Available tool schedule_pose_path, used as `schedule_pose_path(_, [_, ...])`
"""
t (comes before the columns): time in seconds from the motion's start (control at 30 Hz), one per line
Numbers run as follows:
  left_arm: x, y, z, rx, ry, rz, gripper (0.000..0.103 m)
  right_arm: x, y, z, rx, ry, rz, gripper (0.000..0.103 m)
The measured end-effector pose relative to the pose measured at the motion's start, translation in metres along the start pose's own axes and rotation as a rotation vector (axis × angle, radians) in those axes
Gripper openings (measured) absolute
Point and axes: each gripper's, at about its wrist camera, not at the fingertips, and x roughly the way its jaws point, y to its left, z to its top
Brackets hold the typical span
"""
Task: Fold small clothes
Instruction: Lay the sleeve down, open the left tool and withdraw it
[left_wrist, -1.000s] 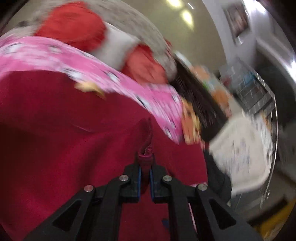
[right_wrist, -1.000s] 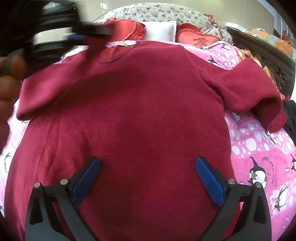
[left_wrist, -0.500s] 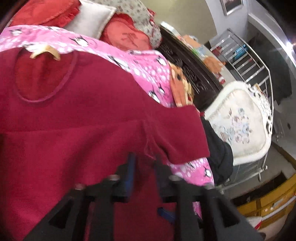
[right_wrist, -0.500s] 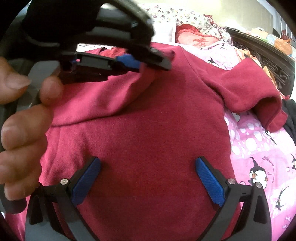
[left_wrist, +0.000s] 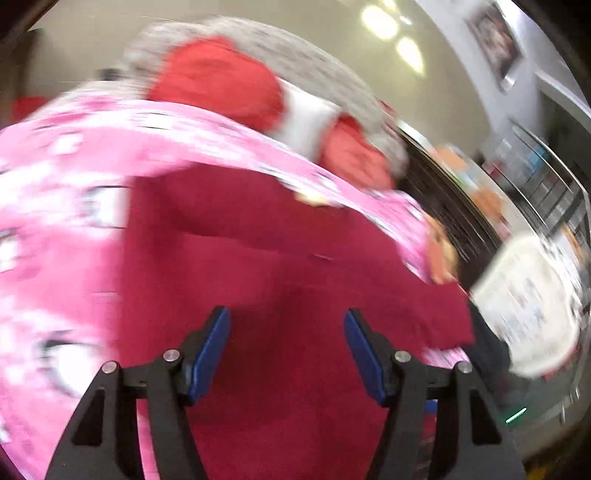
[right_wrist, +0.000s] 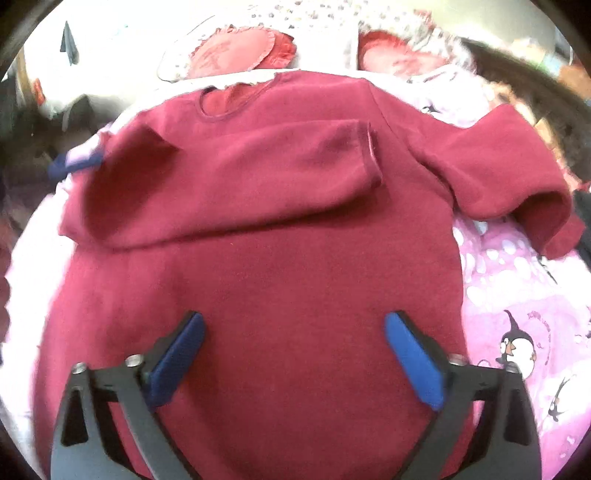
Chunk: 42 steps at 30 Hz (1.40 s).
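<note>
A dark red sweater lies flat on the pink penguin-print bedspread, its neckline toward the pillows at the head of the bed and its hem toward the cameras. One sleeve is already laid across the chest, its cuff reaching to about the middle. The other sleeve is not folded yet: it runs out sideways toward the right edge of the bed, long axis across the body, with its cuff end bunched and drooping.

The right gripper hovers over the lower body of the sweater, jaws apart but closing, with flat cloth below them and nothing pinched. The left gripper, seen in a blurred view, has its jaws opening and grips nothing; only the sweater's body lies beneath.

The spread sleeve lies ahead and to the right of the right gripper's jaws, so that hand looks the nearer one; I judge the next move is to take the cuff and carry it inward across the chest
</note>
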Motion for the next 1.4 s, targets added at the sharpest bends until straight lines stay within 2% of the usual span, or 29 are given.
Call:
schedule_pose_path(0.07, [-0.005,0.022,-0.005,-0.044,-0.026,0.053,0.067,-0.018,-0.016,0.024,0.044,-0.058,0.093,0.053])
schedule_pose_path(0.1, [-0.007,0.031,-0.01,-0.062,-0.035,0.092,0.067,-0.026,-0.027,0.041,0.061,-0.105,0.093,0.053])
schedule_pose_path(0.17, [-0.01,0.042,-0.023,-0.092,-0.059,0.141,0.067,-0.022,-0.046,0.063,0.095,-0.143,0.114,0.053])
schedule_pose_path(0.2, [-0.014,0.048,-0.033,-0.12,-0.081,0.159,0.067,-0.011,-0.055,0.073,0.121,-0.119,0.173,0.051])
schedule_pose_path(0.23, [-0.017,0.053,-0.041,-0.138,-0.095,0.175,0.067,0.0,-0.058,0.077,0.124,-0.093,0.216,0.044])
schedule_pose_path(0.27, [-0.019,0.057,-0.046,-0.147,-0.103,0.181,0.067,0.008,-0.059,0.079,0.11,-0.07,0.231,0.04])
schedule_pose_path(0.33, [-0.019,0.062,-0.063,-0.153,-0.118,0.197,0.069,0.025,-0.063,0.082,0.072,-0.043,0.198,0.026])
schedule_pose_path(0.4, [-0.016,0.064,-0.074,-0.153,-0.112,0.206,0.069,0.041,-0.068,0.084,0.063,-0.015,0.217,0.02])
schedule_pose_path(0.47, [-0.017,0.062,-0.077,-0.15,-0.117,0.213,0.07,0.044,-0.072,0.086,0.071,-0.033,0.267,0.018])
schedule_pose_path(0.6, [-0.009,0.056,-0.077,-0.121,-0.095,0.233,0.075,0.055,-0.078,0.092,0.103,-0.012,0.372,0.0])
schedule_pose_path(0.73, [-0.009,0.055,-0.076,-0.134,-0.101,0.215,0.076,0.054,-0.081,0.093,0.126,-0.023,0.35,0.0])
schedule_pose_path(0.77, [-0.009,0.056,-0.075,-0.138,-0.103,0.209,0.076,0.049,-0.084,0.092,0.142,-0.048,0.344,0.0])
schedule_pose_path(0.93, [-0.014,0.061,-0.077,-0.169,-0.12,0.176,0.076,0.031,-0.101,0.092,0.144,-0.074,0.214,0.0])
schedule_pose_path(1.1, [-0.015,0.058,-0.075,-0.173,-0.115,0.192,0.076,0.039,-0.104,0.087,0.11,-0.022,0.181,0.0])
schedule_pose_path(1.17, [-0.019,0.052,-0.068,-0.147,-0.122,0.23,0.076,0.033,-0.105,0.089,0.117,-0.025,0.172,0.0])
schedule_pose_path(1.23, [-0.027,0.045,-0.055,-0.135,-0.174,0.228,0.076,0.019,-0.107,0.095,0.136,-0.069,0.145,0.0])
schedule_pose_path(1.3, [-0.025,0.035,-0.036,-0.105,-0.198,0.209,0.076,-0.007,-0.108,0.1,0.136,-0.179,0.073,0.0])
schedule_pose_path(1.37, [-0.014,0.025,-0.015,-0.074,-0.199,0.197,0.076,-0.019,-0.098,0.103,0.092,-0.229,0.082,0.0])
schedule_pose_path(1.4, [-0.008,0.021,-0.006,-0.066,-0.197,0.194,0.076,-0.018,-0.087,0.107,0.038,-0.221,0.1,0.0])
